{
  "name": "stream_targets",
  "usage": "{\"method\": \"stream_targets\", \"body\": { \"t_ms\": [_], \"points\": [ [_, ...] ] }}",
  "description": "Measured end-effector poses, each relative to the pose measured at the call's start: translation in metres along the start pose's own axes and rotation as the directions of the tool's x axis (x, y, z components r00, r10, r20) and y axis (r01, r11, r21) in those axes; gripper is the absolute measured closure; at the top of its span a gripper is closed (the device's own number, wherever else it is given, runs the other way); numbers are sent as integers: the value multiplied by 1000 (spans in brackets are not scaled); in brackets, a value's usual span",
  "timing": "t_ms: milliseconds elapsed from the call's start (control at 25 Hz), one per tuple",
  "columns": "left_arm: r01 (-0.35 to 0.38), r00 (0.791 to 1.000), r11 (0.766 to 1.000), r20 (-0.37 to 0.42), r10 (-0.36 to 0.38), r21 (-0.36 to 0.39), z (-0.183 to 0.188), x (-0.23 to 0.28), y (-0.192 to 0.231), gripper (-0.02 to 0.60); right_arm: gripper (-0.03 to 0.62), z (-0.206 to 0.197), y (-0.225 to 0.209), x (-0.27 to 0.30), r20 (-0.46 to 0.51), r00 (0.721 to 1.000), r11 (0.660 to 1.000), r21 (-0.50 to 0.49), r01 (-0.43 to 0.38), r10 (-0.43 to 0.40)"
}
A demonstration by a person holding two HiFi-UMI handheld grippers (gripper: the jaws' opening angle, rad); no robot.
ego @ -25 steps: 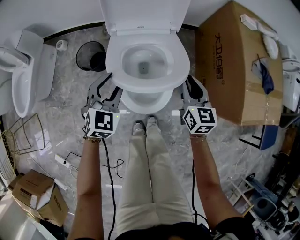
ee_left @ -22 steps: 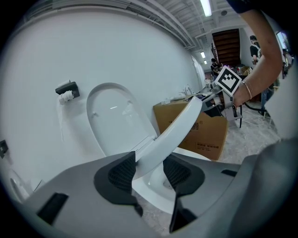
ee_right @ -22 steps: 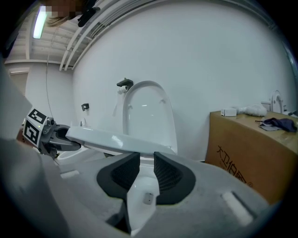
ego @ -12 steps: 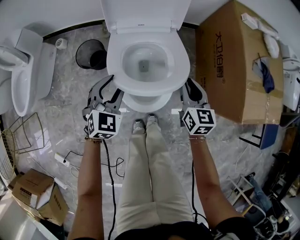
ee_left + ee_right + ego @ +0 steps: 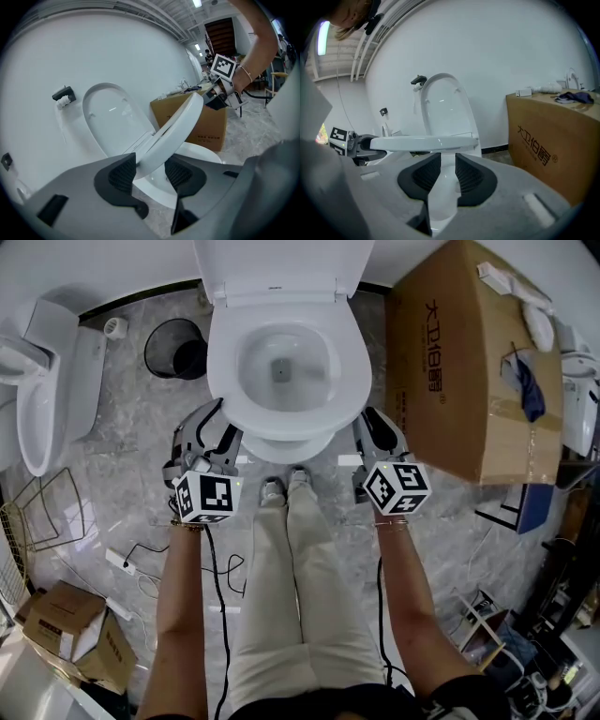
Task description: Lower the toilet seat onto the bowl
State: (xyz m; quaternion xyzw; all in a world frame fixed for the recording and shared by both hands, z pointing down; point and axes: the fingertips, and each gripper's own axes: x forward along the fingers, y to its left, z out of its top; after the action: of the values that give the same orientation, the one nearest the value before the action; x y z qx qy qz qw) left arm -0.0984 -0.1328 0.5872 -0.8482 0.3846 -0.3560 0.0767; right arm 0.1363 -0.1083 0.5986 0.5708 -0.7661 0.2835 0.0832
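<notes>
The white toilet seat (image 5: 281, 424) lies nearly flat, a thin gap above the bowl (image 5: 281, 448); the lid (image 5: 281, 263) stands up behind. My left gripper (image 5: 214, 427) holds the seat's left rim. In the left gripper view the seat (image 5: 183, 122) runs down between the dark pads (image 5: 123, 174), where my left gripper (image 5: 150, 173) is shut on it. My right gripper (image 5: 367, 426) is at the right rim. In the right gripper view the seat (image 5: 426, 142) is edge-on just above my right gripper (image 5: 443, 173), jaws narrowly apart, white filling the gap.
A large cardboard box (image 5: 469, 362) stands close on the right. A black bin (image 5: 173, 348) and a second toilet (image 5: 37, 399) are on the left, with a wire rack (image 5: 37, 521) and cables (image 5: 141, 563) on the floor. The person's shoes (image 5: 286, 488) touch the bowl's front.
Both grippers have come down a little with the seat, which now lies lower and flatter over the bowl. Both grips look unchanged.
</notes>
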Motion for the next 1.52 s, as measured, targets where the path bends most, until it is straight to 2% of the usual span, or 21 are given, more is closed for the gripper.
{"method": "stream_targets", "body": {
  "t_ms": [80,160,240,320,400,480,560,600,680,840,880,960,1040,1160,1240,1280,1320,1360,1400,1440,1520],
  "points": [
    [-10,1000,1000,19,10,-12,0,0,1,396,497,-3,-3,-5,7,1000,998,61,-14,13],
    [-9,1000,1000,18,9,-8,-1,0,-1,396,497,-4,-5,-12,25,998,985,164,-53,49],
    [-4,1000,1000,9,4,4,-3,1,-4,396,476,-2,-1,-19,66,991,948,290,-129,115],
    [-2,1000,1000,6,2,11,-4,1,-5,396,427,2,5,-24,119,977,891,402,-212,179],
    [-3,1000,1000,6,3,16,-5,0,-5,396,375,3,11,-25,159,964,806,529,-265,213],
    [-7,1000,1000,2,7,22,-7,0,-7,396,361,5,14,-23,209,952,678,669,-305,223],
    [-11,1000,999,-9,11,36,-9,0,-10,396,361,12,19,-18,276,933,557,749,-358,229],
    [-11,1000,999,-16,12,47,-10,0,-12,396,361,13,21,-16,294,928,525,766,-371,227],
    [-10,999,997,-36,13,76,-14,0,-16,396,361,10,22,-11,290,932,511,779,-362,219],
    [-7,997,994,-80,15,107,-19,1,-20,396,388,4,23,-7,259,941,540,771,-338,218],
    [-1,996,997,-84,8,75,-21,1,-21,394,397,3,23,-7,254,943,546,769,-333,217],
    [13,996,998,-84,-18,-59,-26,-1,-21,331,410,0,23,-6,247,945,547,771,-327,216],
    [25,996,980,-84,-42,-197,-33,-5,-22,330,415,-1,22,-7,245,945,539,777,-324,216],
    [58,992,945,-91,-92,-321,-45,-10,-30,319,419,-5,22,-7,237,946,537,781,-320,220],
    [125,984,897,-61,-166,-423,-47,-13,-42,318,421,-7,22,-7,230,947,535,782,-318,226],
    [166,977,856,-35,-210,-489,-47,-15,-48,318,421,-8,22,-7,225,947,536,784,-315,227],
    [208,968,803,-3,-253,-559,-46,-17,-54,318,421,-10,22,-8,219,949,537,784,-310,228],
    [246,956,737,33,-290,-629,-46,-19,-59,318,421,-11,21,-7,214,949,539,784,-307,230],
    [277,945,660,73,-319,-698,-45,-21,-63,318,421,-12,21,-7,210,950,540,784,-305,232],
    [302,934,572,117,-336,-763,-44,-23,-66,318,421,-13,21,-7,206,950,541,784,-304,235],
    [335,920,377,214,-327,-863,-39,-26,-65,318,421,-15,21,-7,199,950,547,780,-302,240]
  ]
}}
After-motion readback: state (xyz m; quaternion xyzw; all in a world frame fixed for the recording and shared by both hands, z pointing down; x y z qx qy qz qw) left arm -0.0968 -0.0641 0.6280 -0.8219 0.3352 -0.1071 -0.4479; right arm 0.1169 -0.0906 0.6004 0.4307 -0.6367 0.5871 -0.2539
